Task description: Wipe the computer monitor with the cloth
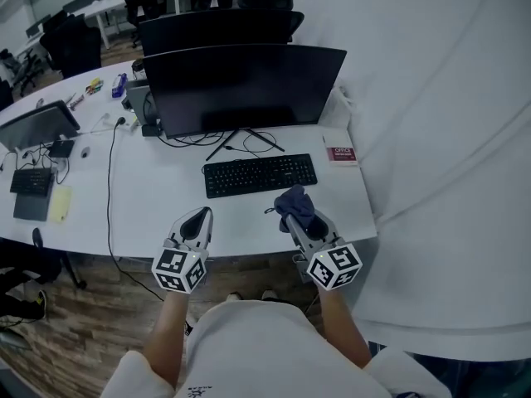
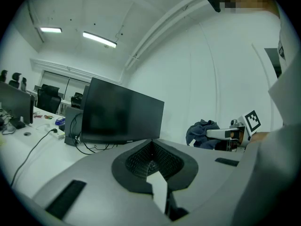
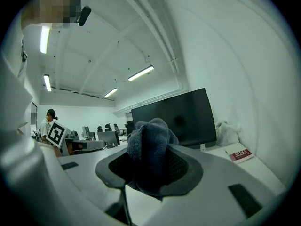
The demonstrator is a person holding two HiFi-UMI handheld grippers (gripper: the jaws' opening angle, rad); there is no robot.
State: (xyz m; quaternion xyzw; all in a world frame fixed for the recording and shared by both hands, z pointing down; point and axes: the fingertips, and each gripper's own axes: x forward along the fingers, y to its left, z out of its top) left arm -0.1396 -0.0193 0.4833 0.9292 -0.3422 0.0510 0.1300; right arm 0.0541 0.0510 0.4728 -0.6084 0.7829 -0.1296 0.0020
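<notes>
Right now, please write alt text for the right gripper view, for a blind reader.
The right gripper is shut on a bunched dark blue cloth, pointing toward a dark computer monitor on a white desk.

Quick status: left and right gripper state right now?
Left gripper: shut, nothing between its jaws.
Right gripper: shut on the cloth.
</notes>
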